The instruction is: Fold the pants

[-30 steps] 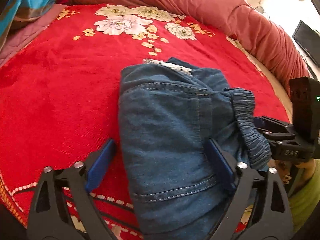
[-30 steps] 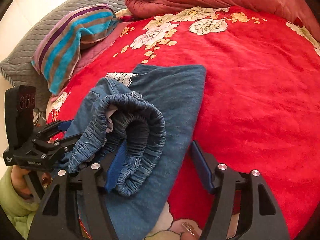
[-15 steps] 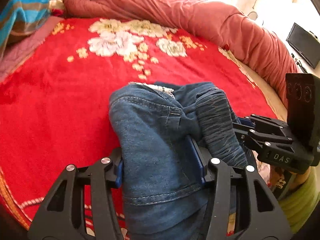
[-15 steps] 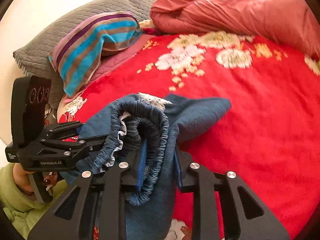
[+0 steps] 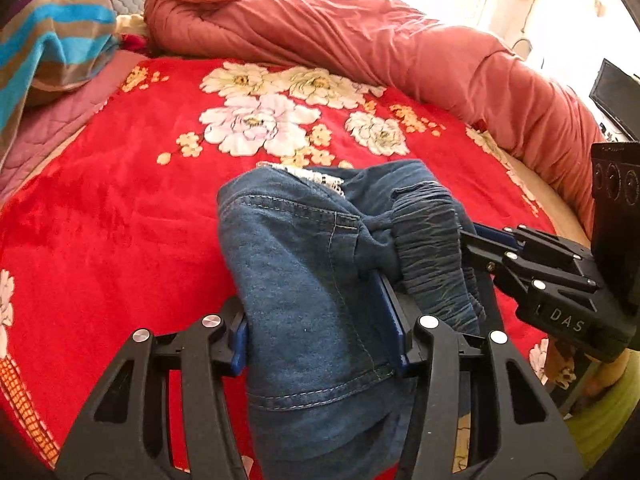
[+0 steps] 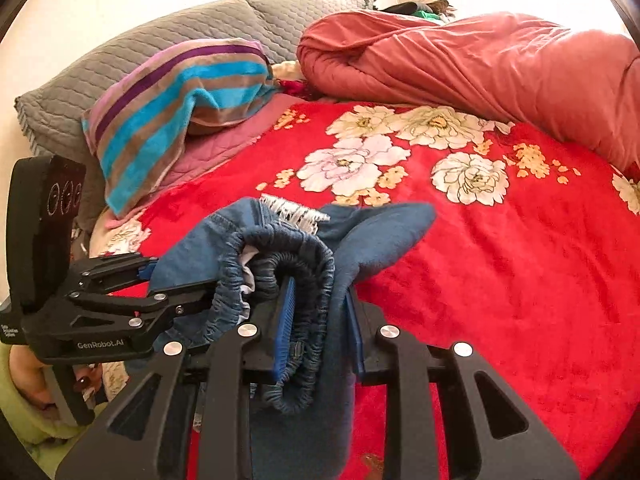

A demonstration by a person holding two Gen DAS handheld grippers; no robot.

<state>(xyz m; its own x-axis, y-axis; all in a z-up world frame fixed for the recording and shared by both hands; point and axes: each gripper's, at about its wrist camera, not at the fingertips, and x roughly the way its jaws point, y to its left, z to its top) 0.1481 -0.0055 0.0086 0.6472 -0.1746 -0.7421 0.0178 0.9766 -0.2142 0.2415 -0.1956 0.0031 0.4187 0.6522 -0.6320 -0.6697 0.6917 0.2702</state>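
Two claws clamped on bunched denim pants (image 5: 304,280), left claw (image 5: 320,320), right claw (image 6: 320,316), red floral blanket (image 5: 120,208) beneath, rolled quilt (image 5: 360,44) beyond

Both grippers (image 5: 322,328) (image 6: 320,316) apparently clamped tight

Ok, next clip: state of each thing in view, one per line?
pants: bunched, held up off the blanket by both grippers
left gripper: shut on pants, denim body
right gripper: shut on pants, elastic waistband
red floral blanket: spread flat
pink duvet: rolled along the far edge
striped towel: draped over a pillow
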